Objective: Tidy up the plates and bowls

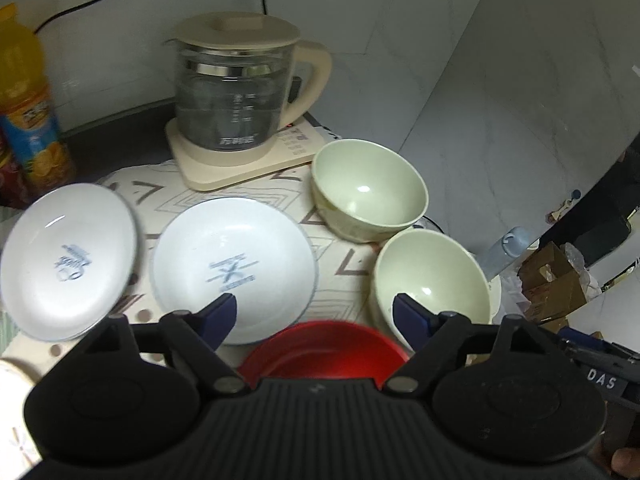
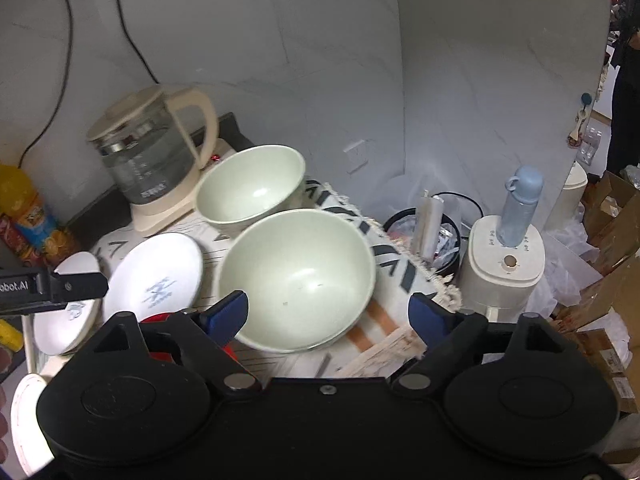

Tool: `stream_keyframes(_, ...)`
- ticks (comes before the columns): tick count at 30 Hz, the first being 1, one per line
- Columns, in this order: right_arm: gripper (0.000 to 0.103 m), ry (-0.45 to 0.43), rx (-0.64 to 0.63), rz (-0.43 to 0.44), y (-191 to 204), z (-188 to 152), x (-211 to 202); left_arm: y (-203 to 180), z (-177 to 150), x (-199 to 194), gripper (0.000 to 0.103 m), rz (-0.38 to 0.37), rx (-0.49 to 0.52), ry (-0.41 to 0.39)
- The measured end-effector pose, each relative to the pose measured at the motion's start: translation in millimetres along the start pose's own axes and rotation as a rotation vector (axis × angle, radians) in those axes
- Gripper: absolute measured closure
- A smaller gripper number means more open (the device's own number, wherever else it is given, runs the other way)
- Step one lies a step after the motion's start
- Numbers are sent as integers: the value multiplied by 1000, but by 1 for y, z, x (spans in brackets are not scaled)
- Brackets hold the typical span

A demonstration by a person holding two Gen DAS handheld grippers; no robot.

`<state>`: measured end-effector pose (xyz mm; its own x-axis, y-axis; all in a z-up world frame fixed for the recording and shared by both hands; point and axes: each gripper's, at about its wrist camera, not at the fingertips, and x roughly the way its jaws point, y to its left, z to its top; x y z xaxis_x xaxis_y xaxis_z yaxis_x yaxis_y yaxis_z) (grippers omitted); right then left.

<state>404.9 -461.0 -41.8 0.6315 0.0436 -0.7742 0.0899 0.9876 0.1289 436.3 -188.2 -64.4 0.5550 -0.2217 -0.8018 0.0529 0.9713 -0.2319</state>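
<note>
Over near edge of patterned cloth (image 2: 400, 272): approach step. Left gripper (image 1: 314, 312) released above red bowl (image 1: 324, 348); right gripper (image 2: 328, 314) released, empty, at near green bowl (image 2: 296, 276). Next: lower, pinch rims.

Two pale green bowls stand on the patterned cloth: the near bowl (image 2: 296, 276) at the centre of the right wrist view and the far bowl (image 2: 250, 188) at its 11 o'clock. Two white plates lie at 9 o'clock from the bowls, the right plate (image 1: 234, 266) and the left plate (image 1: 68, 260). One red dish (image 1: 324, 350) shows at 6 o'clock. One glass kettle (image 1: 236, 92) stands at 12 o'clock.
</note>
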Motion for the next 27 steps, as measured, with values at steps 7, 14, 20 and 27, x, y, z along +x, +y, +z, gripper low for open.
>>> stream_keyframes(7, 31, 64, 59, 24, -28, 7, 28, -32, 8, 36, 32, -29, 18, 50)
stream_keyframes(14, 49, 151, 107, 69, -49, 9, 58, -46, 11, 79, 47, -38, 13, 119)
stream_keyframes(20, 65, 218, 117, 107, -54, 12, 83, -50, 16, 111, 56, -24, 21, 164)
stream_keyframes(27, 66, 279, 102, 133, -55, 17, 109, -54, 22, 141, 63, 7, 11, 231)
